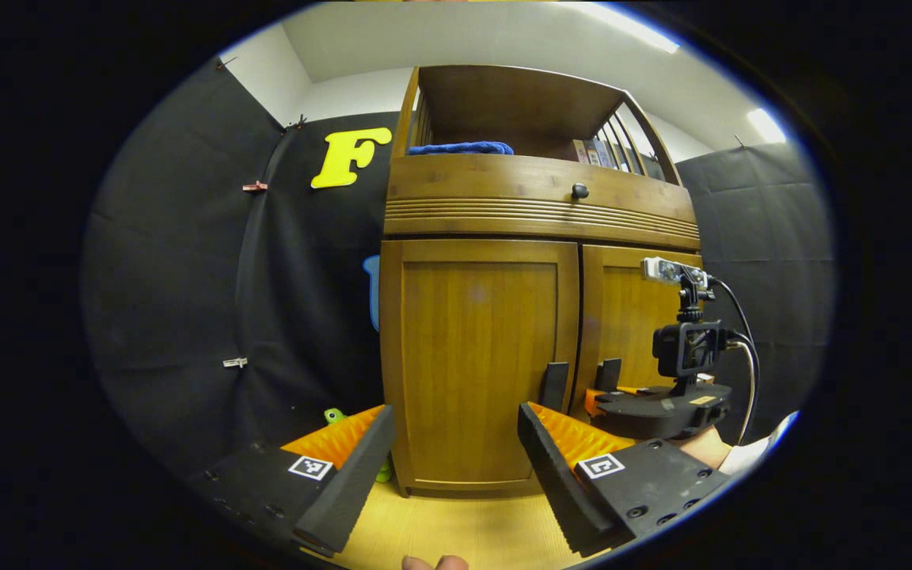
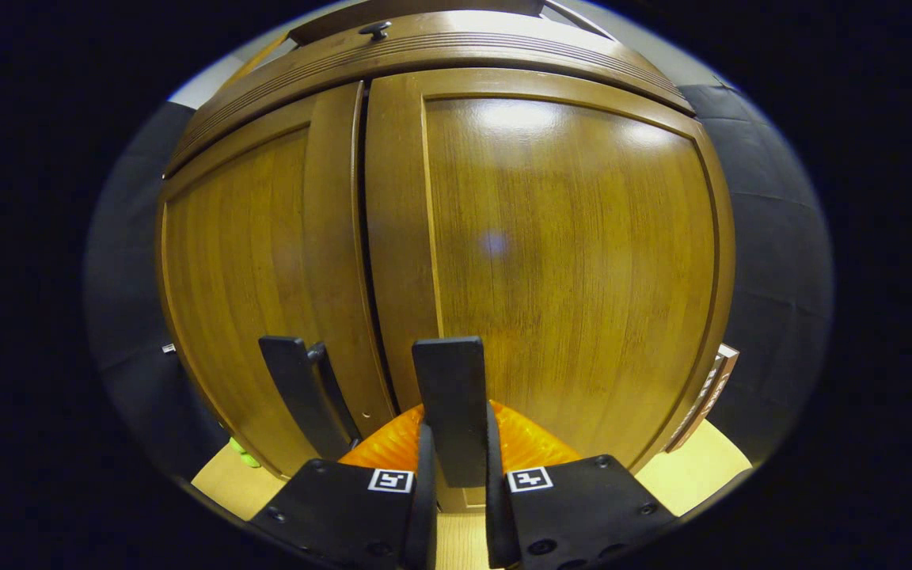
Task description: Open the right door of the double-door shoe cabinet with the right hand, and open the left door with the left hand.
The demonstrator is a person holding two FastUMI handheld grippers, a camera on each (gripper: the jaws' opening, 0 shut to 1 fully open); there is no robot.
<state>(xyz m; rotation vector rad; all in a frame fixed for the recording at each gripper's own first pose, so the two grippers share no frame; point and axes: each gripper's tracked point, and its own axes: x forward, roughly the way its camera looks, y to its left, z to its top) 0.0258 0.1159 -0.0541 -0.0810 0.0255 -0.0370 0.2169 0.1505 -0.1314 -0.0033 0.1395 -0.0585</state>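
Gripping the right door's handle (image 2: 450,408), the right gripper (image 2: 456,475) has both fingers closed on it; both doors appear shut. The left gripper (image 1: 456,455) hangs wide open and empty before the left door (image 1: 478,364) of the shoe cabinet (image 1: 539,210).

Shoe cabinet (image 1: 503,214) brown wood-grain; door handles (image 2: 450,404) black; towel (image 1: 460,148) blue; floor (image 1: 456,526) light wood.

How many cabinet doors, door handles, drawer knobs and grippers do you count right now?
Cabinet doors: 2, left door and right door, both closed.
Door handles: 2, left handle, right handle.
Drawer knobs: 1, knob.
Grippers: 2, left gripper open, right gripper closed on the right handle.
Total: 7.
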